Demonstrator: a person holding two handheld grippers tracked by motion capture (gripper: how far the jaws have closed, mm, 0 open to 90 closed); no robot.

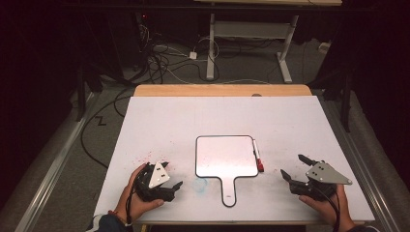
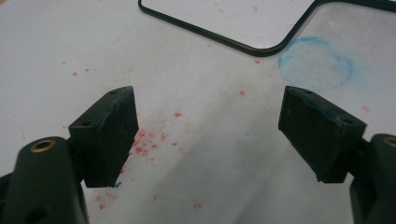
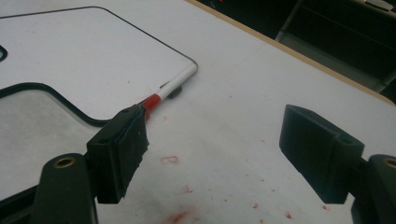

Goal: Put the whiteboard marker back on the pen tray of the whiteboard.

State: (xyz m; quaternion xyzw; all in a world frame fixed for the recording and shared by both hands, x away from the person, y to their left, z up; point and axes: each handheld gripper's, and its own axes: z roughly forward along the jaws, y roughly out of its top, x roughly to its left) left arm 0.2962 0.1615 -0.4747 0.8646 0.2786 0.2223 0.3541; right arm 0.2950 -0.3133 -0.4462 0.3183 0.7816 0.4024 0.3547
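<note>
A small paddle-shaped whiteboard (image 1: 226, 157) with a black rim lies flat mid-table, its handle (image 1: 229, 191) pointing at the near edge. A white marker with a red cap (image 1: 257, 155) lies along the board's right edge. My left gripper (image 1: 173, 175) rests open on the table left of the handle, nothing between its jaws. The left gripper view has the gripper (image 2: 208, 135) facing the board's corner (image 2: 224, 18). My right gripper (image 1: 291, 165) stands open to the right of the board. In the right gripper view this gripper (image 3: 212, 149) points past the marker (image 3: 170, 88) and the board (image 3: 84, 60).
A faint blue ring smudge (image 1: 199, 185) marks the white table cover (image 1: 159, 121) beside the handle, also as the blue smudge (image 2: 317, 65). Red specks dot the cover near both grippers. The wooden table edge (image 1: 222, 90) is at the far side, with floor cables (image 1: 159, 58) beyond.
</note>
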